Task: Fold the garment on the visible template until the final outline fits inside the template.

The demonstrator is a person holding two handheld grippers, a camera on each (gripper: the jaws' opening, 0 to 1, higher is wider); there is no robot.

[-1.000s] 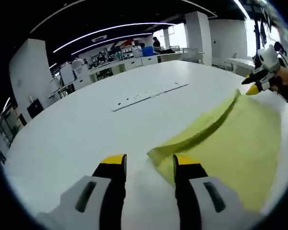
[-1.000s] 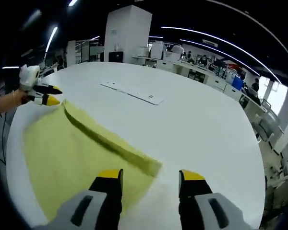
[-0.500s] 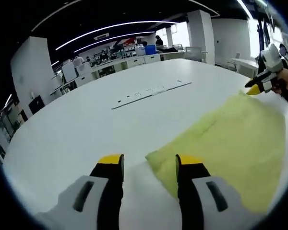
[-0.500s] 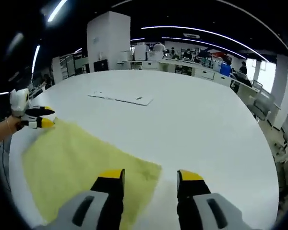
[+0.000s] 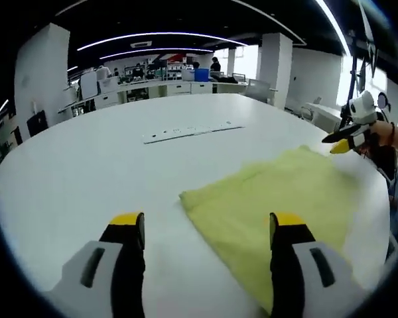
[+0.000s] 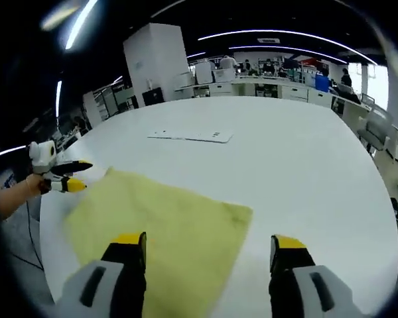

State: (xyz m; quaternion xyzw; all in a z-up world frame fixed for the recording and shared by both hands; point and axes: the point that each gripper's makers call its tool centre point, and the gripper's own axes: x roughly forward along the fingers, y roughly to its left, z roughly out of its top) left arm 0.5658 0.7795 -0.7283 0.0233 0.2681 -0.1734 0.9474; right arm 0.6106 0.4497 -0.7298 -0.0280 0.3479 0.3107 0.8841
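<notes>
A yellow garment [image 5: 278, 195] lies flat on the white table [image 5: 86, 165]. My left gripper [image 5: 207, 222] is open, its jaws wide apart above the cloth's near corner with nothing between them. In the left gripper view the right gripper [image 5: 345, 138] hovers at the cloth's far right corner in a person's hand. In the right gripper view the garment [image 6: 166, 218] spreads out ahead, and my right gripper [image 6: 209, 242] is open just over its near edge. The left gripper [image 6: 69, 177] hovers there by the far left corner, jaws apart.
A flat white strip [image 5: 189, 131] lies on the table beyond the garment, also seen as the strip [image 6: 189, 136] in the right gripper view. Desks, shelves and pillars [image 6: 156, 63] stand past the round table's far edge.
The garment's raised, folded edge has dropped and the cloth now lies flat. Both grippers' jaws have spread wider, and both have pulled back a little from the corners.
</notes>
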